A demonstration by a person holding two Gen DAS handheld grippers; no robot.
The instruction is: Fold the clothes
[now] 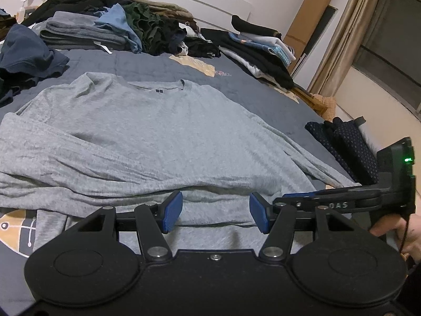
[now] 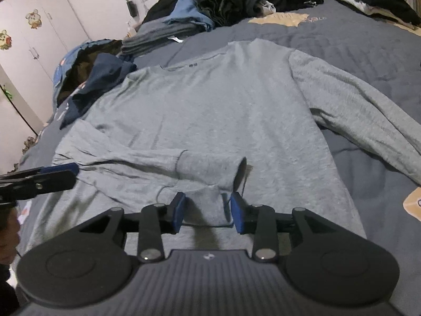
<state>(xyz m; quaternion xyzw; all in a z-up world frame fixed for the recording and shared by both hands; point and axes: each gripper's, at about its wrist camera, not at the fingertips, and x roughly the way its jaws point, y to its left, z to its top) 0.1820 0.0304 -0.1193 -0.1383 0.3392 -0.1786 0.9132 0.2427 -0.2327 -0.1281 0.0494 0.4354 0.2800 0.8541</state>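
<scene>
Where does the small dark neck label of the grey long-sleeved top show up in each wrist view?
Left wrist view: the neck label sits upper centre, just left of the collar notch, far beyond the left claw.
Right wrist view: the neck label sits upper centre-left, on the far edge of the grey top.
Shared landmark: the folded grey stack beyond the collar, with blue cloth beside it.

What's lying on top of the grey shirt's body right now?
One sleeve is folded across the grey shirt, cuff near the right gripper. The fabric beneath that sleeve is hidden.
</scene>
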